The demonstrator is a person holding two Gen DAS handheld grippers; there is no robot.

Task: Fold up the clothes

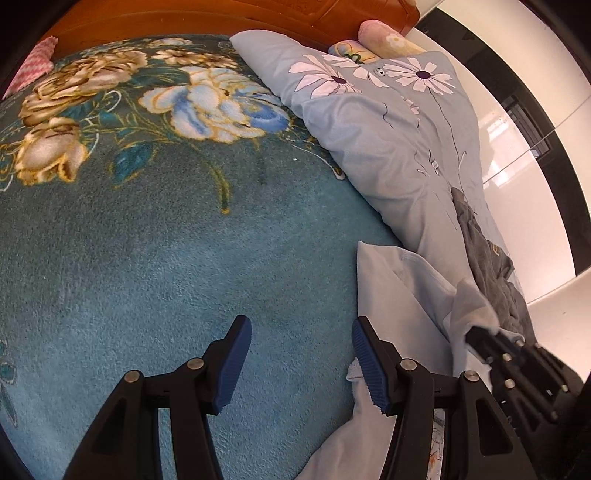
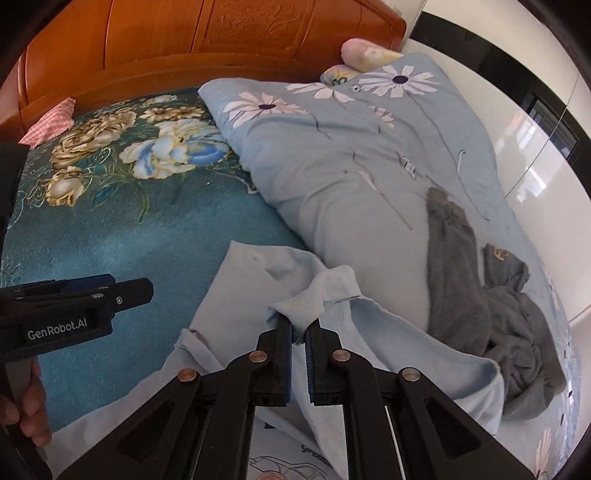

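Observation:
A pale blue garment [image 2: 236,295] lies crumpled on the teal floral blanket [image 1: 147,240], with a printed patch showing at the bottom edge of the right wrist view. My right gripper [image 2: 299,326] is shut on a raised fold of that garment, and cloth bunches above the pads. In the left wrist view the same gripper [image 1: 476,332] appears at lower right with the pale garment [image 1: 399,280] draped over its tip. My left gripper [image 1: 301,325] hangs open over bare blanket, its right finger [image 1: 369,369] beside the garment's edge. It shows side-on [image 2: 146,290] at left, held by a hand [image 2: 33,410].
A light blue quilt with daisy prints [image 2: 332,166] lies heaped to the right. A grey garment [image 2: 461,280] sprawls over its near end. A wooden headboard [image 2: 221,33] closes the far side, with rolled pillows [image 2: 362,55] and a pink cloth [image 2: 51,122]. White floor [image 2: 535,166] lies to the right.

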